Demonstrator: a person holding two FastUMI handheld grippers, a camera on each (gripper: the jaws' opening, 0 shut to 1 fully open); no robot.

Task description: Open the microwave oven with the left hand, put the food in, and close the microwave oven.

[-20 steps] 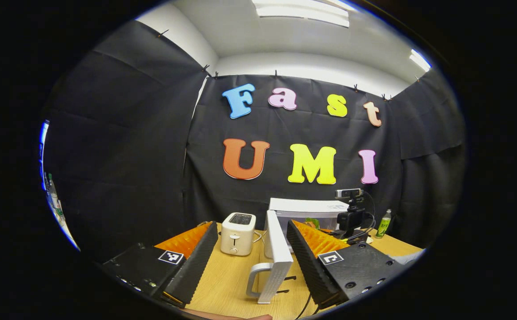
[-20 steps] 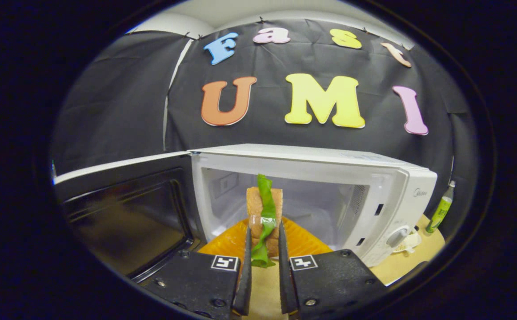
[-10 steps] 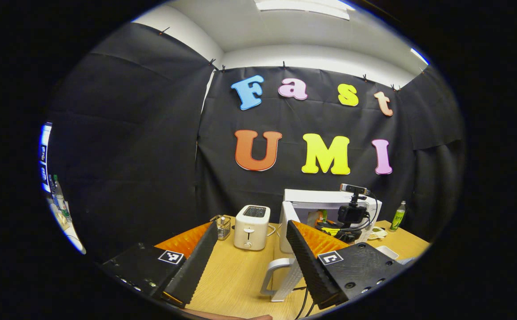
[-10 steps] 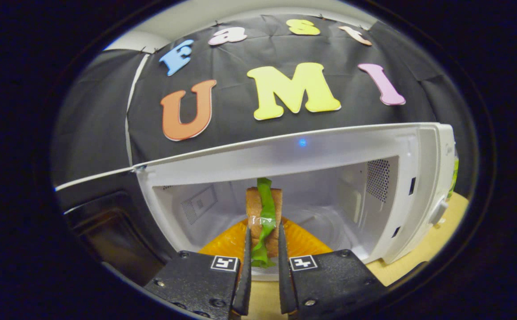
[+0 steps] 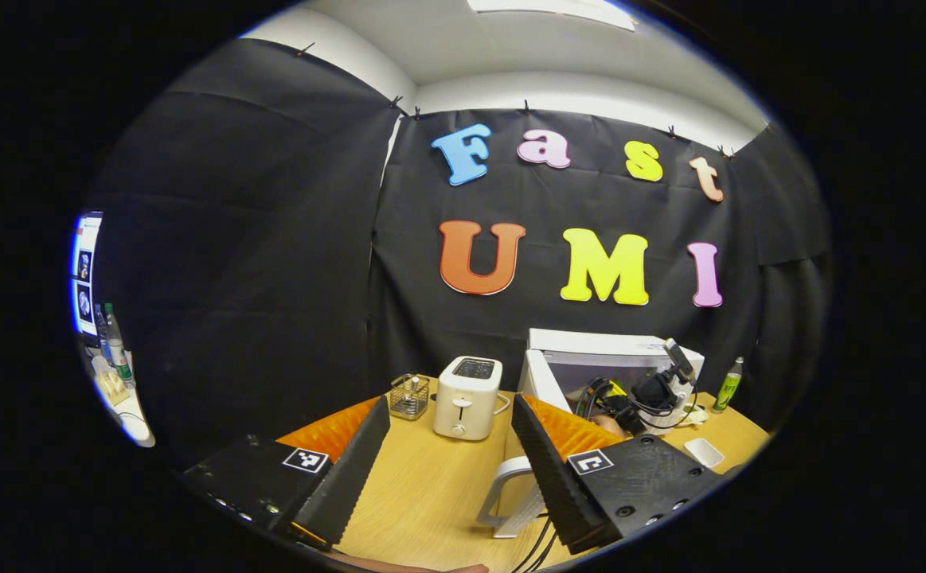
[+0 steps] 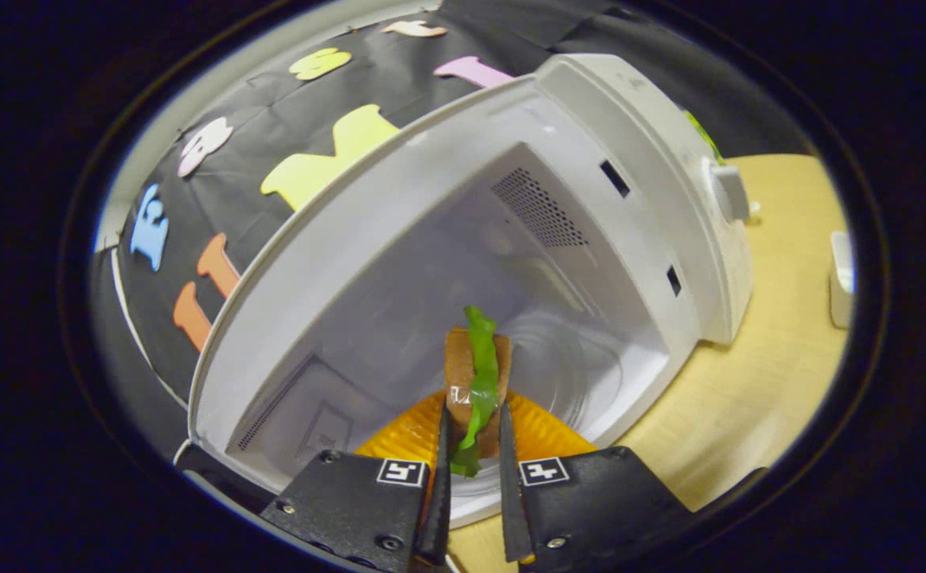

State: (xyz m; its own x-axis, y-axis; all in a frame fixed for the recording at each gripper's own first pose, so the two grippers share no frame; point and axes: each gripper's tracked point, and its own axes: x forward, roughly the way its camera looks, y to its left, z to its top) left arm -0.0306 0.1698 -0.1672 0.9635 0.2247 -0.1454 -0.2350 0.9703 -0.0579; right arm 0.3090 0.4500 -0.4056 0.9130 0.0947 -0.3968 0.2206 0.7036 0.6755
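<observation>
Sandwich (image 6: 474, 380), clamped in my right tongs (image 6: 469, 485), has tilted into the open microwave (image 6: 463, 263) cavity over the last second; left tongs (image 5: 451, 469) hang apart, so release comes next.

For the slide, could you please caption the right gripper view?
Right tongs carry the sandwich into the open microwave.
</observation>
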